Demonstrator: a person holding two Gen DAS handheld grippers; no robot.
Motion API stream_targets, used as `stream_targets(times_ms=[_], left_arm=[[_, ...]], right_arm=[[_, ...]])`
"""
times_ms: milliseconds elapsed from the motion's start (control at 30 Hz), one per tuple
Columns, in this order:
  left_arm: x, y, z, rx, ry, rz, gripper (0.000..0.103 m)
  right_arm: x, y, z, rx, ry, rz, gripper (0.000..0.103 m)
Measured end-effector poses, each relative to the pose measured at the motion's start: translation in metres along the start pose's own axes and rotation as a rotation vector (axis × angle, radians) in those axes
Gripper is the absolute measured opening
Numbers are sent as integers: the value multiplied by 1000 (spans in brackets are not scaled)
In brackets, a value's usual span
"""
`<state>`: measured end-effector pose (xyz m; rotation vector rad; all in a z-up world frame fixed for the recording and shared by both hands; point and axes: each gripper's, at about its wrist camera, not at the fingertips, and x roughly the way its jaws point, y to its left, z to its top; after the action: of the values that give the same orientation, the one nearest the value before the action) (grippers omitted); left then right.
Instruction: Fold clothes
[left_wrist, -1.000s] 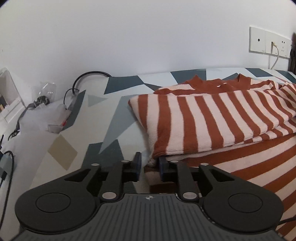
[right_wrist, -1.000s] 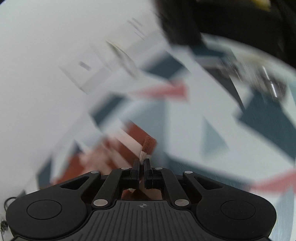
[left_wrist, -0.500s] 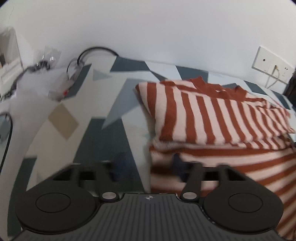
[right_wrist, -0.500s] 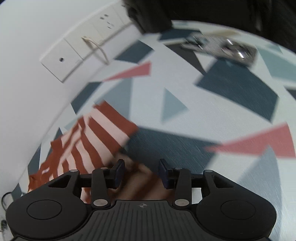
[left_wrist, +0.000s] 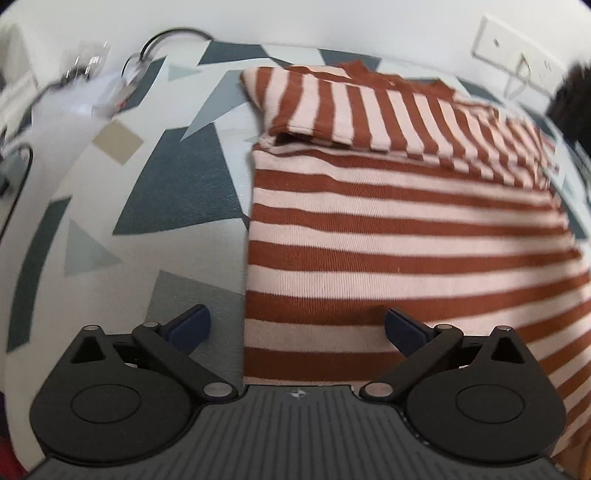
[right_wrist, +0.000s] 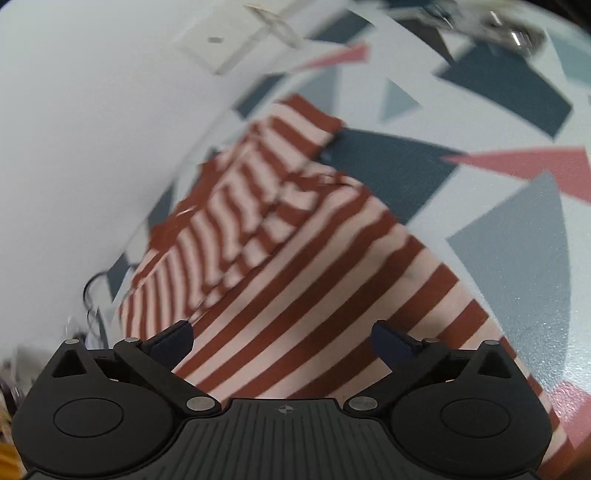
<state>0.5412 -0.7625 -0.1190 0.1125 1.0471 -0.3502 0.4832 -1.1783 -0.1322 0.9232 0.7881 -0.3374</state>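
the striped sweater (left_wrist: 399, 236) lies flat on the patterned tabletop (left_wrist: 177, 192), its far part with both sleeves folded across the chest near the back edge by the wall, its hem toward the camera. the left claw (left_wrist: 297, 328) is spread wide and holds nothing, hanging over the sweater's left edge near the hem; one pad sits over bare tabletop, the other over cloth. the right claw (right_wrist: 282, 341) is also spread and empty, above the hem's other side, where the sweater (right_wrist: 314, 266) runs toward the right edge. the likely step is folding the hem up to the collar. to do it well, each claw should come down at its own hem corner, pinch all layers together, and lift evenly so the stripes line up.
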Motion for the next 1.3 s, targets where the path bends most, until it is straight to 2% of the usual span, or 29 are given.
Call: stream_targets(times_ms=[67,267,367,533,667,867,1067,1300], left_arm=[[-2,-5,-5,24,-11,-1,103],[-7,-19,-19,98,-44,-6,103],[-9,-26,-27,135,-61,-8,103],[-16,-25,-38,99,-66,13,103],[-21,-23,-47,62,-68,32,103],[-32,-31,-63,-22,-58,88,103],[-40,-40,-76,-117,-58,146,103],[-46,-48,-89,-205,-85,199,103]], right_arm=[[-11,10,-12,-77,-40,-39,102],[-34,10,-38,-271,-182,-329,102],[-33,-2,-48,-291,-203,-357,102],[-19,-17,-60,-310,-146,-353,99],[-11,-9,-68,-429,-118,-321,99],[-18,-16,-68,-529,-100,-197,99],[-21,-37,-65,-506,-70,-112,99],[-25,-65,-50,-456,-42,-104,100]])
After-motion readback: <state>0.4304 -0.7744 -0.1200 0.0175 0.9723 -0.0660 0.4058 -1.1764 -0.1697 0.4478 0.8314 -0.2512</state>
